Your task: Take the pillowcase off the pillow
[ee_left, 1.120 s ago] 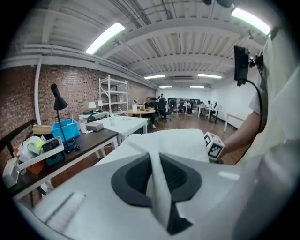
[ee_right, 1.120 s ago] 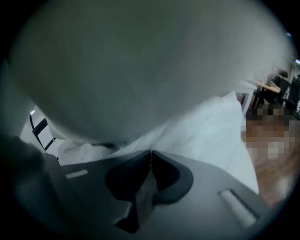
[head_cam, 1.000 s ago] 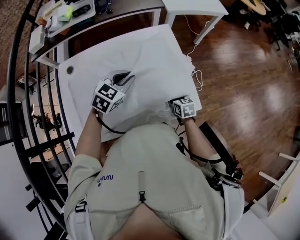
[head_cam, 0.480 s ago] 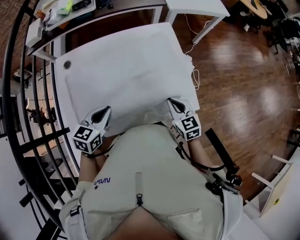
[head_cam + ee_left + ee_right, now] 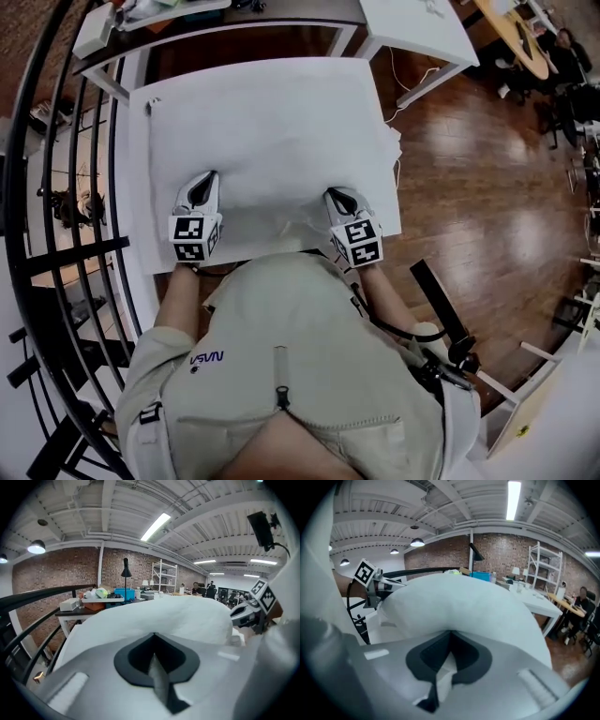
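A white pillow in its white pillowcase (image 5: 272, 141) lies across the white table (image 5: 141, 169) in front of the person. My left gripper (image 5: 202, 180) sits at the pillow's near left edge, shut on a fold of the pillowcase (image 5: 157, 670). My right gripper (image 5: 336, 194) sits at the near right edge, shut on bunched white pillowcase cloth (image 5: 440, 674). In each gripper view the pillow (image 5: 178, 616) (image 5: 459, 606) bulges up just beyond the closed jaws. The right gripper (image 5: 255, 606) shows at the right of the left gripper view. The left gripper (image 5: 370, 585) shows at the left of the right gripper view.
A black railing (image 5: 56, 187) curves along the table's left side. A cluttered desk (image 5: 159, 14) and a white side table (image 5: 422, 23) stand beyond the far edge. A cable (image 5: 398, 141) hangs off the right side over the wooden floor (image 5: 487, 169).
My left gripper has come back from the pillow's middle to its near left edge and closed on the cloth. The right gripper has lifted a little at the near right edge.
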